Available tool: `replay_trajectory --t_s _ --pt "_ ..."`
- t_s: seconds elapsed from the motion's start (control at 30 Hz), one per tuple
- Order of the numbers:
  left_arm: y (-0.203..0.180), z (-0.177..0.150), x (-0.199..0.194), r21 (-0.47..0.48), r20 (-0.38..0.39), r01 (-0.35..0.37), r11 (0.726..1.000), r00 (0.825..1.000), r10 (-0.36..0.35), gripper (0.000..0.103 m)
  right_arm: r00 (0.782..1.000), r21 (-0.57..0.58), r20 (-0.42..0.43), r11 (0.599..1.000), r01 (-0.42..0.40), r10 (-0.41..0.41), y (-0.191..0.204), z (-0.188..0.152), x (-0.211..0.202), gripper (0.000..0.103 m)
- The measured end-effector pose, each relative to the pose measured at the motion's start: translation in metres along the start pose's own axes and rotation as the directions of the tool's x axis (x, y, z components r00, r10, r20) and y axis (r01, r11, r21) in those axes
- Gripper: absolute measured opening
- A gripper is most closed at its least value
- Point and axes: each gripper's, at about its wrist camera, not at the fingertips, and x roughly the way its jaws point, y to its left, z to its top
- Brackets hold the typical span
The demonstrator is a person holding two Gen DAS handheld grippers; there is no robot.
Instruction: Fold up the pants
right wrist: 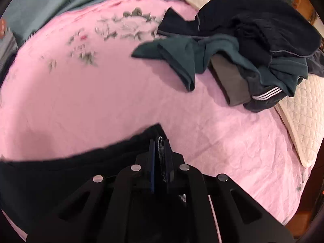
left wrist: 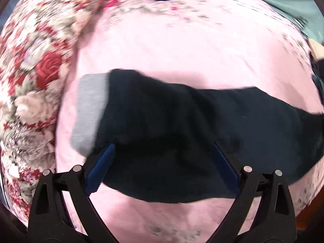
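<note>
Jaws of the left gripper (left wrist: 162, 166) gape wide over the dark navy fabric pants (left wrist: 182, 131) spread low-centre on the pink bedsheet (left wrist: 182, 50), while the right gripper (right wrist: 161, 158) pinches their edge, folding seemingly just begun.

A pink bedspread (right wrist: 85, 101) covers the bed, a rose-patterned quilt (left wrist: 34, 64) along one edge and a cream quilted pad (right wrist: 303, 109) along another.

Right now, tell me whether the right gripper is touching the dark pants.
Touching. The right wrist view shows the right gripper shut, its blue fingers pinching an edge of the dark pants that lie on the pink bedsheet.
</note>
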Motion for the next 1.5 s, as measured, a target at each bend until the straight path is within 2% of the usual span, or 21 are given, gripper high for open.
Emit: replay_trajectory --t_s 0.07,0.13,0.17,0.27,0.33,0.4,0.5,0.53,0.57,0.6,0.67,0.7,0.73,0.83,0.97,1.07,1.1,1.17,1.33,1.43,1.5 --pt "0.01 -0.004 0.004 -0.051 -0.009 0.021 0.998 1.0 -0.021 0.096 0.996 0.048 0.094 0.999 0.004 -0.008 -0.008 0.004 -0.019 0.005" --pt "0.019 -0.008 0.01 -0.097 -0.029 0.048 0.994 0.998 -0.051 0.096 0.991 0.092 0.127 0.995 0.03 -0.041 -0.015 0.003 -0.02 0.006" --pt "0.02 -0.008 0.012 -0.102 -0.034 0.034 0.994 0.999 -0.037 0.096 0.992 0.096 0.107 0.994 0.061 -0.071 -0.015 0.002 -0.01 0.006" --pt "0.014 -0.01 0.008 -0.091 -0.036 0.025 0.996 0.999 -0.028 0.096 0.988 0.066 -0.068 0.987 0.145 -0.14 -0.014 -0.001 0.029 0.006" --pt "0.016 -0.01 0.001 -0.087 -0.014 0.039 0.995 0.999 -0.041 0.096 0.992 0.097 0.009 0.987 0.124 -0.126 -0.008 0.008 0.007 0.007" --pt "0.016 -0.01 -0.004 -0.088 -0.008 0.04 0.995 0.999 -0.041 0.096 0.995 0.071 0.07 0.995 0.072 -0.077 0.01 0.016 -0.015 0.011" --pt "0.017 -0.009 -0.008 -0.099 -0.001 0.064 0.993 0.998 -0.064 0.096 0.986 -0.086 0.08 0.986 -0.141 0.148 0.072 0.023 -0.036 0.038" --pt "0.017 -0.01 -0.006 -0.095 0.0 0.064 0.993 0.998 -0.064 0.096 0.969 -0.138 0.046 0.962 -0.236 0.244 0.096 0.022 -0.039 0.044" --pt "0.016 -0.011 -0.003 -0.087 -0.007 0.054 0.995 0.998 -0.055 0.096 0.929 -0.197 -0.022 0.909 -0.367 0.37 0.13 0.019 -0.041 0.05" --pt "0.016 -0.012 0.002 -0.079 -0.021 0.041 0.996 0.999 -0.042 0.096 0.893 -0.23 -0.079 0.864 -0.448 0.442 0.157 0.014 -0.041 0.05" --pt "0.018 -0.016 0.01 -0.072 -0.043 0.031 0.997 0.999 -0.034 0.096 0.822 -0.276 -0.211 0.774 -0.57 0.53 0.218 0.001 -0.036 0.05" --pt "0.018 -0.018 0.013 -0.069 -0.048 0.029 0.997 0.998 -0.032 0.096 0.797 -0.287 -0.248 0.744 -0.603 0.551 0.241 -0.004 -0.035 0.05" --pt "0.018 -0.02 0.016 -0.063 -0.052 0.025 0.998 0.998 -0.029 0.096 0.779 -0.302 -0.275 0.718 -0.627 0.564 0.263 -0.008 -0.034 0.05" --pt "0.015 -0.026 0.02 -0.022 -0.061 0.005 1.0 0.998 -0.007 0.096 0.762 -0.377 -0.34 0.662 -0.648 0.551 0.326 -0.019 -0.026 0.045" --pt "0.014 -0.033 0.025 0.007 -0.063 -0.002 1.0 0.998 0.002 0.096 0.774 -0.468 -0.393 0.617 -0.633 0.496 0.363 -0.04 -0.025 0.037" --pt "0.019 -0.035 0.027 -0.006 -0.07 0.021 1.0 0.997 -0.022 0.096 0.774 -0.503 -0.423 0.589 -0.633 0.47 0.37 -0.053 -0.024 0.023" --pt "0.02 -0.037 0.028 -0.008 -0.071 0.027 1.0 0.997 -0.027 0.096 0.769 -0.51 -0.428 0.575 -0.639 0.475 0.371 -0.056 -0.025 0.013" --pt "0.02 -0.038 0.028 -0.005 -0.071 0.03 1.0 0.997 -0.03 0.096 0.78 -0.548 -0.402 0.556 -0.625 0.479 0.372 -0.057 -0.032 0.006" --pt "0.021 -0.035 0.027 -0.029 -0.066 0.035 0.999 0.997 -0.037 0.096 0.829 -0.606 -0.193 0.601 -0.521 0.524 0.376 -0.044 -0.058 0.003" --pt "0.019 -0.032 0.03 -0.019 -0.073 0.022 1.0 0.997 -0.024 0.096 0.86 -0.648 -0.153 0.607 -0.459 0.487 0.385 -0.056 -0.047 0.003" --pt "0.018 -0.032 0.031 -0.013 -0.079 0.018 1.0 0.997 -0.019 0.096 0.871 -0.639 -0.2 0.614 -0.463 0.449 0.385 -0.063 -0.022 0.004"
